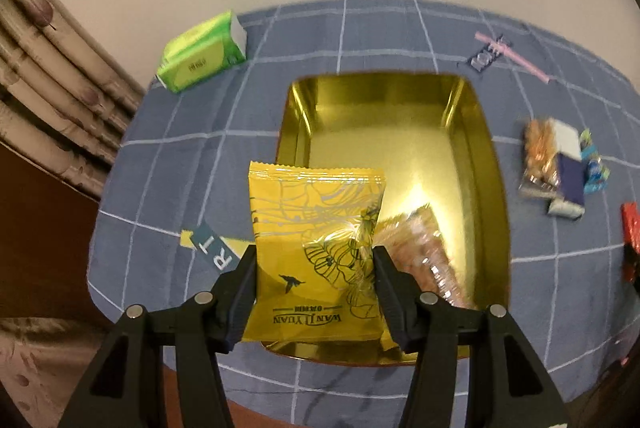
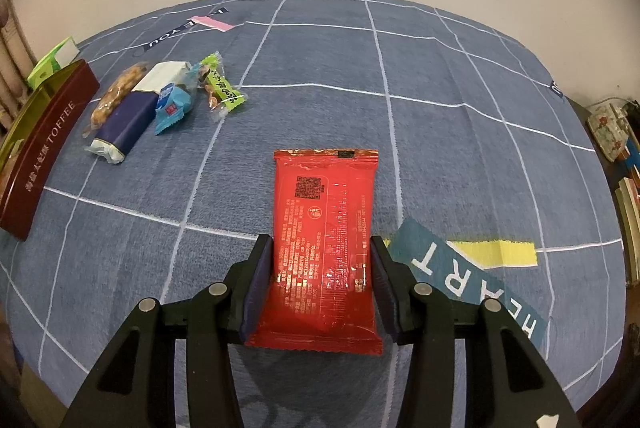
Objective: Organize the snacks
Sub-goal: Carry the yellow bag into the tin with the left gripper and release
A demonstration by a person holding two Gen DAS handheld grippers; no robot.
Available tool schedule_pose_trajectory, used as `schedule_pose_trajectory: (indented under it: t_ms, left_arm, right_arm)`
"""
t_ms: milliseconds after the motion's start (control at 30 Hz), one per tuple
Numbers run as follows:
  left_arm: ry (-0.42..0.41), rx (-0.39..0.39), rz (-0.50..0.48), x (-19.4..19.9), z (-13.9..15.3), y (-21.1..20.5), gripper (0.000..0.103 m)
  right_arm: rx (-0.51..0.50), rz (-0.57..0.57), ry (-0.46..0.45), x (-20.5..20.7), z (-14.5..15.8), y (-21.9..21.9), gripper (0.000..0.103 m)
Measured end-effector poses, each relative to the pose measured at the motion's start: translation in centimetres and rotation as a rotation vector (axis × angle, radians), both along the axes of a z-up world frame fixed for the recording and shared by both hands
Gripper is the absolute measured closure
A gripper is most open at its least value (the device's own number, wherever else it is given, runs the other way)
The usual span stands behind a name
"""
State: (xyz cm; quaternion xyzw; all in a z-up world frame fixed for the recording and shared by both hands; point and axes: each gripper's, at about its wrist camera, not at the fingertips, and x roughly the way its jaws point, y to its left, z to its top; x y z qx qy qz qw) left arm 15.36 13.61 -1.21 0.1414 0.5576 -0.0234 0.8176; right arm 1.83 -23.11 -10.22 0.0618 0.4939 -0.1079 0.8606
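Observation:
My left gripper is shut on a yellow snack packet and holds it above the near left part of an open gold tin. A clear-wrapped brown snack lies inside the tin. My right gripper is closed on a red snack packet just above the blue checked cloth. A small pile of snacks lies to the left beside the tin's dark red "TOFFEE" side; the pile also shows in the left wrist view.
A green tissue pack lies at the cloth's far left corner. A pink strip is printed near the far edge. Curtains hang at the left. Boxes and books stand off the right edge.

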Motion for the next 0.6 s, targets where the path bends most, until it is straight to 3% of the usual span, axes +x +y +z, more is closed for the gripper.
schedule_pose_trajectory:
  t_ms: [333, 600]
  left_arm:
    - [0.049, 0.079, -0.038, 0.0, -3.4, 0.6, 0.047]
    - [0.012, 0.157, -0.091, -0.7, -4.3, -0.1, 0.047]
  right_arm:
    - [0.002, -0.017, 0.014, 0.1, 0.0, 0.0, 0.059]
    - [-0.001, -0.029, 0.03, 0.2, 0.1, 0.1, 0.06]
